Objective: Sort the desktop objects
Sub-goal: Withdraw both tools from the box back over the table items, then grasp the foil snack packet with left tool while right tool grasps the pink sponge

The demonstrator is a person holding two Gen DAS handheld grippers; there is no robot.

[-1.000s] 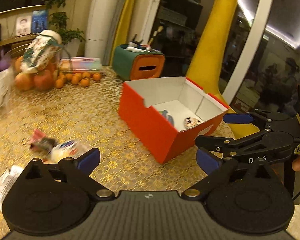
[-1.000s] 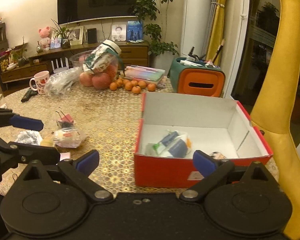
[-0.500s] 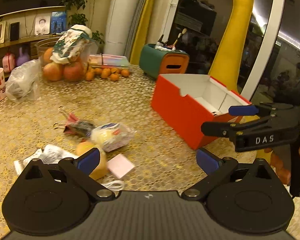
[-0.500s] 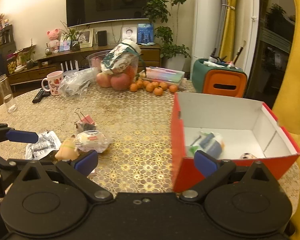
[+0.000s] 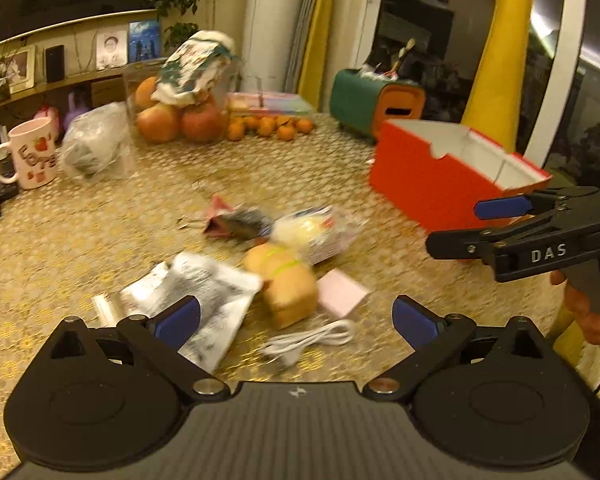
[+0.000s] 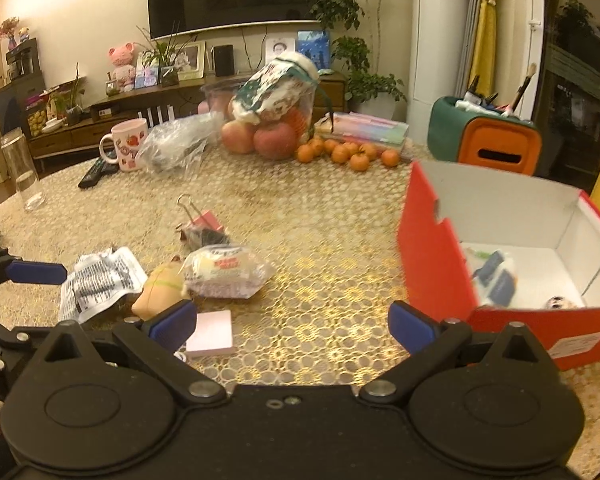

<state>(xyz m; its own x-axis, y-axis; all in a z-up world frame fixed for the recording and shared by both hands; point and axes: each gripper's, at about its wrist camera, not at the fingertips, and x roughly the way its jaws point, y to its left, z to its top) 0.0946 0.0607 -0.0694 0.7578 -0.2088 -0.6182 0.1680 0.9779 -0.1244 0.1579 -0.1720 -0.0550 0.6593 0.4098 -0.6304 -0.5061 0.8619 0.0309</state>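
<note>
Left gripper (image 5: 296, 322) spread wide, nothing between its blue pads, hovering above the gold-patterned table (image 5: 80, 240). Directly ahead of it and low in view: white cable (image 5: 312, 340) coiled just past the fingertips, pink sticky-note pad (image 5: 342, 292) just beyond and a little right, tan squishy toy (image 5: 286, 284) touching the pad's left edge, crumpled silver foil packet (image 5: 204, 300) against the left finger's side. Farther ahead, clear-wrapped snack bag (image 5: 316, 232) resting against the toy, and binder clip (image 5: 230, 222) just left of that bag, blurred. Red box (image 5: 432, 184) well off to the right and ahead, open at the top, white inside.

Right gripper (image 6: 292, 326) likewise open and empty, seen from the left wrist view as a black arm marked DAS entering from the right edge. From its own camera: sticky-note pad just inside the left fingertip, toy and snack bag ahead-left, foil packet farther left, binder clip beyond them. Red box close on the right, ahead of the right finger, holding a blue-and-white pouch (image 6: 496, 276) and a small round object (image 6: 558, 303) too small to identify. Left gripper's blue fingertip showing at the far left edge.

Far across the table: pink mug (image 6: 126, 146), fruit bowl (image 6: 268, 128), small oranges (image 6: 348, 152), green-and-orange organizer (image 6: 484, 136).
</note>
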